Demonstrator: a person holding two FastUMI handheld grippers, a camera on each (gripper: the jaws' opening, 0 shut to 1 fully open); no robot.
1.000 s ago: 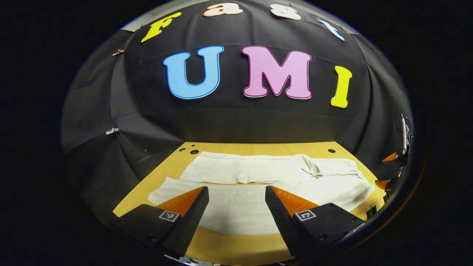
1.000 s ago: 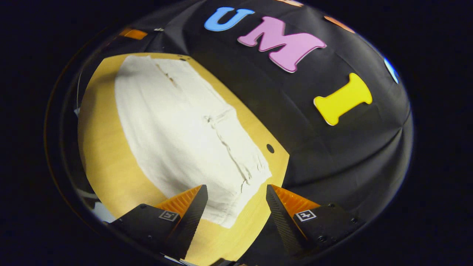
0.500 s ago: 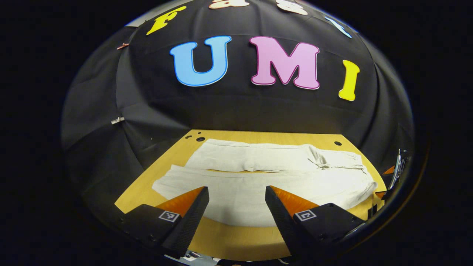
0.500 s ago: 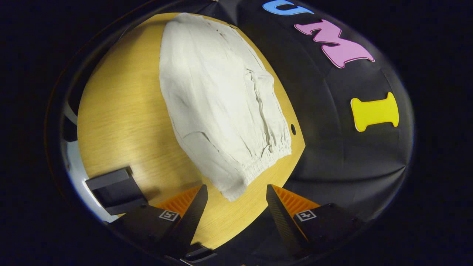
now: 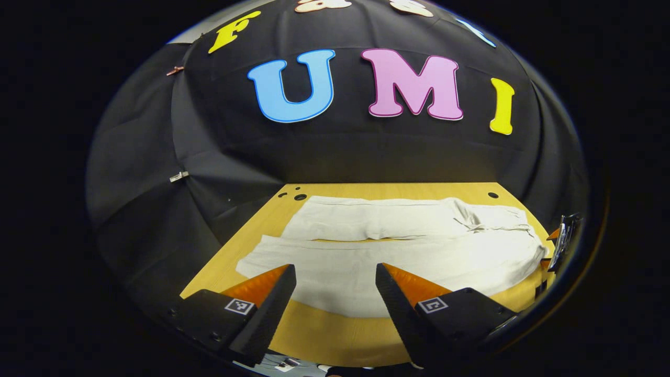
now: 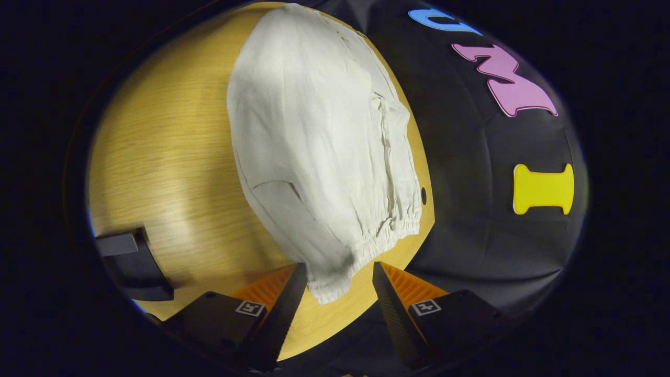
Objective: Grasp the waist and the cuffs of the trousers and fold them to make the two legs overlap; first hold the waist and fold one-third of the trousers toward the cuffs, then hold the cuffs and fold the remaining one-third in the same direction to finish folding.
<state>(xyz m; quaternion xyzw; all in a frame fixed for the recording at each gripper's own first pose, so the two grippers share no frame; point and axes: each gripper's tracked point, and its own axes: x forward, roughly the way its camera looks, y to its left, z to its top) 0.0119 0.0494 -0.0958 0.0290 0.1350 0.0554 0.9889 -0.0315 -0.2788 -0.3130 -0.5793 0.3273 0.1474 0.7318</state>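
Pale off-white trousers (image 5: 398,251) lie flat on the wooden table (image 5: 335,335), legs side by side, cuffs to the left and waist to the right. My left gripper (image 5: 335,268) hovers open above the near leg's front edge, holding nothing. At the far right rim of the left gripper view, part of the right gripper (image 5: 562,241) sits by the waist. In the right gripper view the trousers (image 6: 314,131) stretch away. The near corner of the gathered waistband (image 6: 330,285) lies between the fingers of my right gripper (image 6: 338,266), which is open and not pressing on the cloth.
The black cloth wall closes the table's far side and right end. Small round holes (image 5: 300,197) mark the table's far corners, one of them by the waistband (image 6: 423,195). A dark block (image 6: 133,259) stands at the table's edge on the left of the right gripper view.
My right gripper has come down and in toward the waist corner, which now lies between its fingers; the fingers stand slightly closer together. The left gripper has drifted a little; the trousers lie unchanged.
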